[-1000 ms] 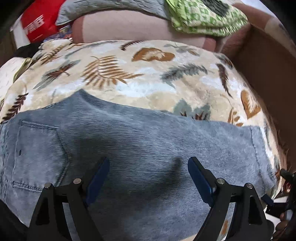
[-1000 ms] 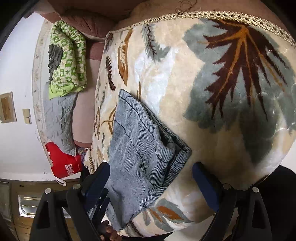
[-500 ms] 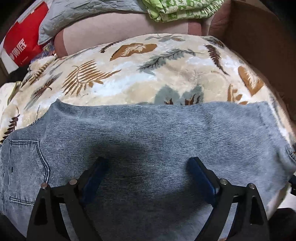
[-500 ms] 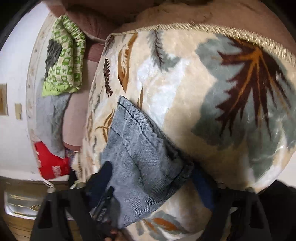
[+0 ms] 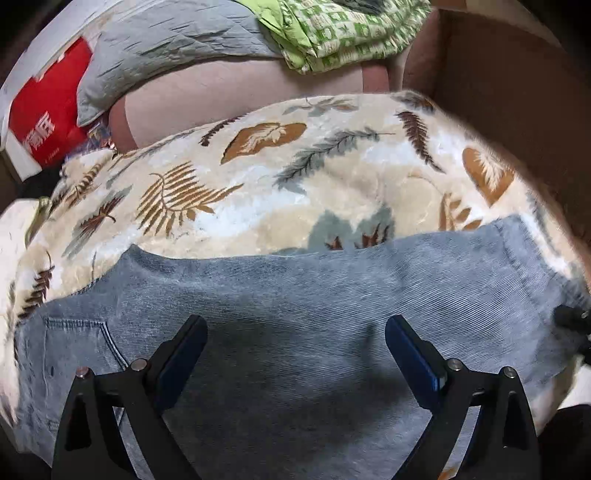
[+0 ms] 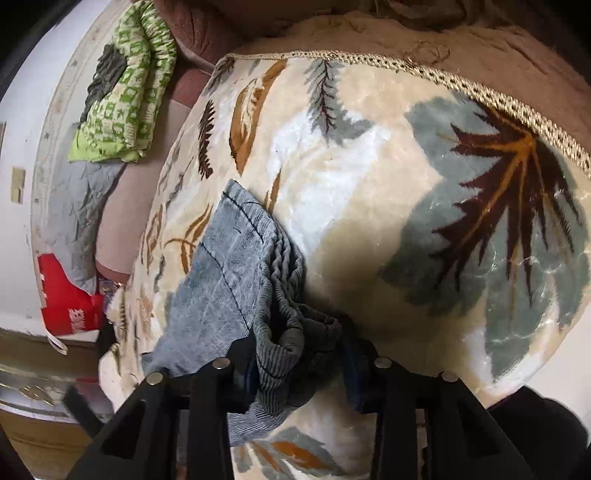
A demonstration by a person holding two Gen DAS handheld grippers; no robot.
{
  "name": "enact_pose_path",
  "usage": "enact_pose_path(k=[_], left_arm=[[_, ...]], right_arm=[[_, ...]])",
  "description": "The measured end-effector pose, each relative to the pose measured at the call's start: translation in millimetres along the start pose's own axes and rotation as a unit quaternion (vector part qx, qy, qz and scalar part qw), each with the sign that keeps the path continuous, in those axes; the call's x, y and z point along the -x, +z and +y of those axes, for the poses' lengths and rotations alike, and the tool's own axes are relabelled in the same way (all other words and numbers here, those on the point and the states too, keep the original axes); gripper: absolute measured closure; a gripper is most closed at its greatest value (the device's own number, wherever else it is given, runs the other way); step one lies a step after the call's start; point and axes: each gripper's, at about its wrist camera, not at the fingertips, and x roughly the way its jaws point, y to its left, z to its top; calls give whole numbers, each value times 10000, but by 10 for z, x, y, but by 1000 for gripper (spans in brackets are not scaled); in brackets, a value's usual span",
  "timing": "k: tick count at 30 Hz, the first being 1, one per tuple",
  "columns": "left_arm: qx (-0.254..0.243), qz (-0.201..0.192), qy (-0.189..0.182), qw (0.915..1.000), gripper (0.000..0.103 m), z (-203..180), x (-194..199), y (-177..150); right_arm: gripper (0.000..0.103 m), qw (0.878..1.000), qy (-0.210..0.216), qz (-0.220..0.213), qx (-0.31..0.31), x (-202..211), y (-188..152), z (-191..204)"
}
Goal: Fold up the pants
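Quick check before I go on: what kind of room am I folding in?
Probably a living room at home: the pants lie on a leaf-print blanket over a brown sofa, with folded bedding on top.

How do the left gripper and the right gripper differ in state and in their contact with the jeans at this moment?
The left gripper stands wide open; the right gripper has closed on cloth. The left gripper holds nothing above the flat middle of the jeans; the right gripper pinches the bunched hem end, which wrinkles between its fingers. Both have black frames with blue fingers.
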Motion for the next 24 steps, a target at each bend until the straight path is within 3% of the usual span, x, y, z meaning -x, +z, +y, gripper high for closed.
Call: enact_pose_path(k=[1,3,6,8,9,12,13,15,16,17,20,22,24], left_arm=[[-187,501,1,9986,6,-59,-225,-43],[-260,287,49,9992,1,-74,-282,-88],[-9,323,-200,9993,3,30,-98,-19],[116,-85,-391,9991,3,134,142,-65],[139,-106,-399,9991,3,143,155,-87],[-568,791,-533,9938,0,-32,-312,-256],[-494,497,-619,9956,1,24,-193,-248],[-23,666,-987,9929,2,188,-87,-216],[339,502,-1244,9904,2,371,43,-212],[584,268,-1238,9902,2,582,196,-234],[1218,-140,-934,9880,2,1213,510,-364],[1885,-283,-555,9801,2,1777,689,-568],[2368,-258,-240,9709,2,2198,796,-775]], right_arm=[[69,10000,-51,-11,59,-4,-4,17],[70,9997,-171,-16,195,-12,1,66],[74,9986,-322,-71,424,11,15,181],[75,9977,-360,-164,550,60,13,270],[75,9968,-380,-241,661,99,8,343],[76,9901,-504,-482,1216,208,-61,707],[76,9866,-517,-571,1437,246,-103,873],[76,9733,-507,-823,2083,351,-267,1299],[76,9619,-517,-977,2500,408,-413,1564],[76,9525,-474,-1071,2811,436,-547,1773],[76,9196,-186,-1124,3759,383,-1099,2329],[76,8996,64,-923,4267,178,-1552,2569],[72,8884,227,-630,4541,-181,-1947,2636]])
